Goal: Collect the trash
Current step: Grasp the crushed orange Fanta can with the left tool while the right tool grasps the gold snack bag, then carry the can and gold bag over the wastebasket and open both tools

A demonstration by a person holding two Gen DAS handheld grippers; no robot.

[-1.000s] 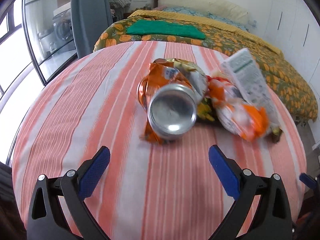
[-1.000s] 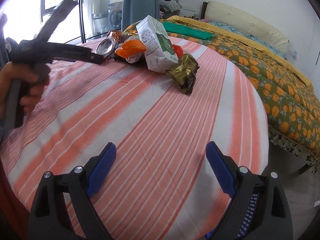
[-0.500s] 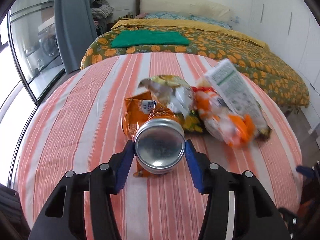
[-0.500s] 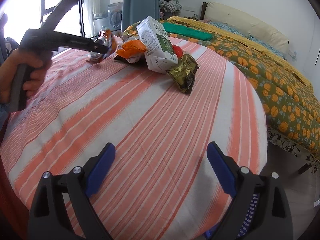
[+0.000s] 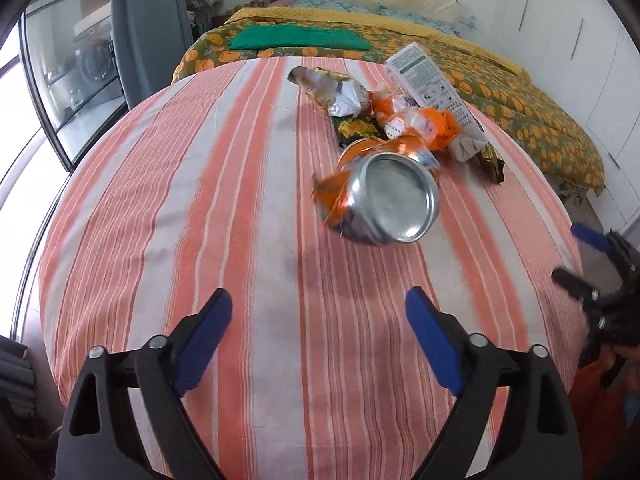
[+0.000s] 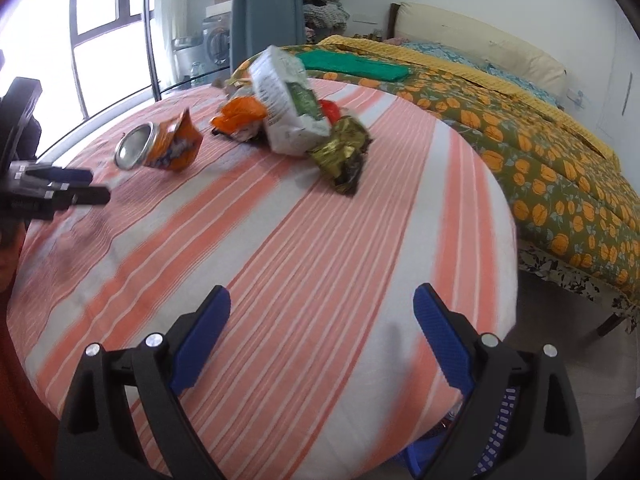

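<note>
A crushed orange drink can (image 5: 386, 196) lies on its side on the round striped table (image 5: 200, 208), its silver bottom facing my left gripper (image 5: 320, 340), which is open and empty, pulled back from it. Behind the can lie an orange wrapper (image 5: 416, 124), a silver-gold snack bag (image 5: 336, 88), a white carton (image 5: 436, 92) and a gold wrapper (image 6: 340, 152). My right gripper (image 6: 320, 328) is open and empty over the table's near edge. The can also shows in the right wrist view (image 6: 160, 148), with the left gripper (image 6: 76, 188) short of it.
A bed with an orange-flowered cover (image 5: 520, 92) and a green cloth (image 5: 296, 38) stands behind the table. A window and glass door (image 6: 100, 40) are at the left. A blue basket (image 6: 496, 440) shows below the table's edge under my right gripper.
My left gripper had closed on the can half a second ago; now it is open and drawn back, and the can lies free, further right. The right gripper has shifted slightly.
</note>
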